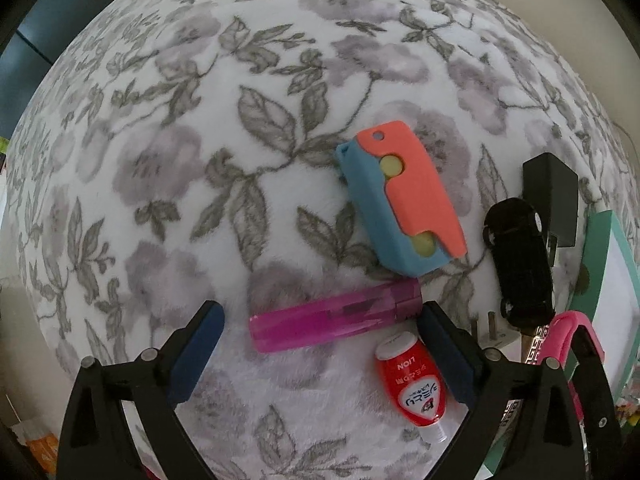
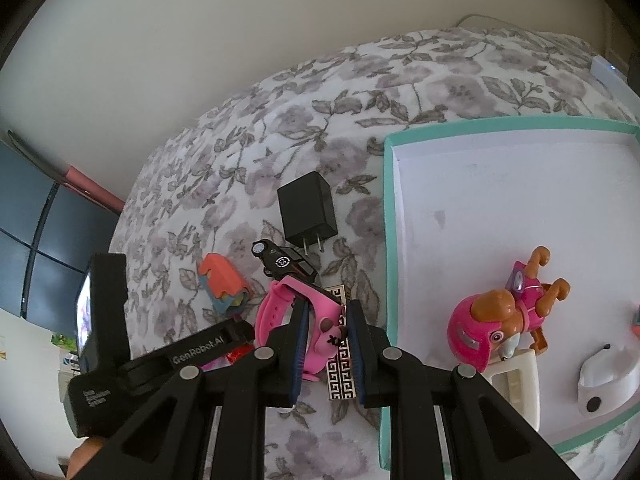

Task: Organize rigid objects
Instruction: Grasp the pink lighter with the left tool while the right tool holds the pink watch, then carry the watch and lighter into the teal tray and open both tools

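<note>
The teal box (image 2: 387, 240) on the floral blanket (image 1: 200, 160) contains a pink dog toy (image 2: 496, 320) and white pieces. Just beside it, the right gripper (image 2: 326, 344) clamps a pink watch (image 2: 280, 312). The left gripper (image 1: 320, 344) stands wide over a purple lighter (image 1: 332, 318).

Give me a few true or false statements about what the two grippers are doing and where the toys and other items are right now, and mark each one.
1. The right gripper is closed on the pink watch. True.
2. The left gripper grips the purple lighter. False: its fingers are wide apart, the lighter lying loose between them.
3. The pup toy lies inside the teal box. True.
4. The black charger is in the box. False: it lies on the floral cloth beside the box.
5. The red tube stands upright. False: it lies flat near the lighter.
</note>
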`<action>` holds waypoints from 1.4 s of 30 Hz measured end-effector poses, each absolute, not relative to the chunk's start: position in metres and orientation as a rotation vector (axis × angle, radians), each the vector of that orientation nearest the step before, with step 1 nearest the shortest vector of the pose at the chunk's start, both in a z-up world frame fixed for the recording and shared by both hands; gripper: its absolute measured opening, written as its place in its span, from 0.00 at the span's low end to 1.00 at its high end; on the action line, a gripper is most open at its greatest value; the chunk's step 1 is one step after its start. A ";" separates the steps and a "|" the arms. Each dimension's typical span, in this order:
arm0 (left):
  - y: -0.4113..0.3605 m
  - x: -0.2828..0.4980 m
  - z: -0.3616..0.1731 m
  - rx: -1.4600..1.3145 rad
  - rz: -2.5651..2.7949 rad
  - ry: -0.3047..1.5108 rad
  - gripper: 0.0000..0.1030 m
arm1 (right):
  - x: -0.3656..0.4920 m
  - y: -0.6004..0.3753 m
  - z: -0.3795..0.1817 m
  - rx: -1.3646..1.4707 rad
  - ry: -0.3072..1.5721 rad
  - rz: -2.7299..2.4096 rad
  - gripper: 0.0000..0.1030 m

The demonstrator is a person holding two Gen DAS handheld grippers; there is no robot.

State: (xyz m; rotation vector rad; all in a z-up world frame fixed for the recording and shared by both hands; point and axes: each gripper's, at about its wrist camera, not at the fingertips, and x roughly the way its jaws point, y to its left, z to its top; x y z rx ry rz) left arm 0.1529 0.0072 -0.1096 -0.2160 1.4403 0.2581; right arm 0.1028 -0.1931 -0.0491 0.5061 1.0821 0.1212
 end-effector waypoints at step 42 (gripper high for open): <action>-0.021 0.136 -0.017 -0.256 0.139 1.169 0.80 | 0.087 -0.221 0.000 0.507 0.945 0.088 0.20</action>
